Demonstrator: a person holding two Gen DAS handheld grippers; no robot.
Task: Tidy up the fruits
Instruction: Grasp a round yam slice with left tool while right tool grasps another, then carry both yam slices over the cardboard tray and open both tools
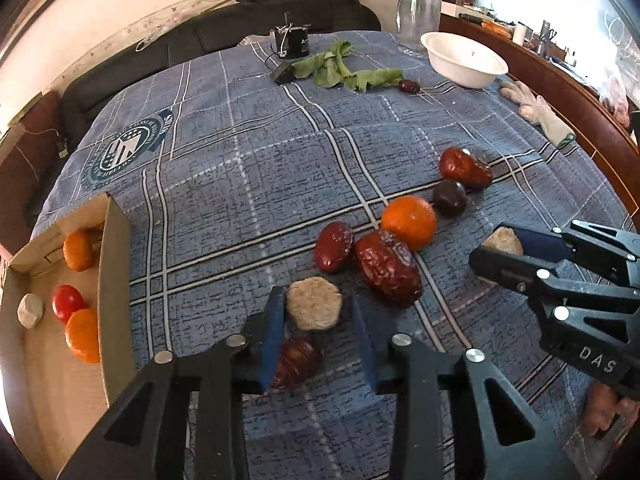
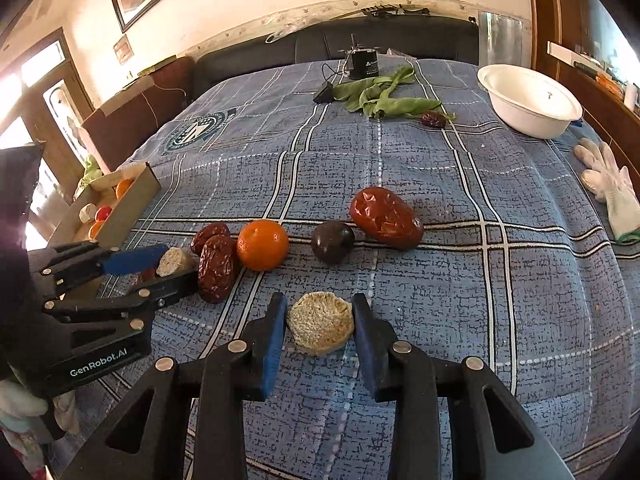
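Observation:
Fruits lie in a loose row on the blue checked cloth: an orange mandarin [image 1: 408,221], several red dates [image 1: 387,267], a dark plum [image 1: 450,197] and a larger red fruit [image 1: 464,168]. My left gripper [image 1: 318,322] is open, with a beige lumpy piece [image 1: 315,308] between its blue pads, not squeezed. A dark date [image 1: 298,362] lies under it. My right gripper [image 2: 320,328] closes on a second beige piece [image 2: 320,322], both pads touching its sides. A cardboard box [image 1: 114,280] at the left holds mandarins, a red tomato and a pale piece.
A white bowl [image 2: 528,100] stands at the far right, with a clear glass jar [image 2: 500,40] behind it. Green leaves [image 2: 380,94], a lone date and a black device lie at the far end. White gloves [image 2: 608,184] lie at the right edge.

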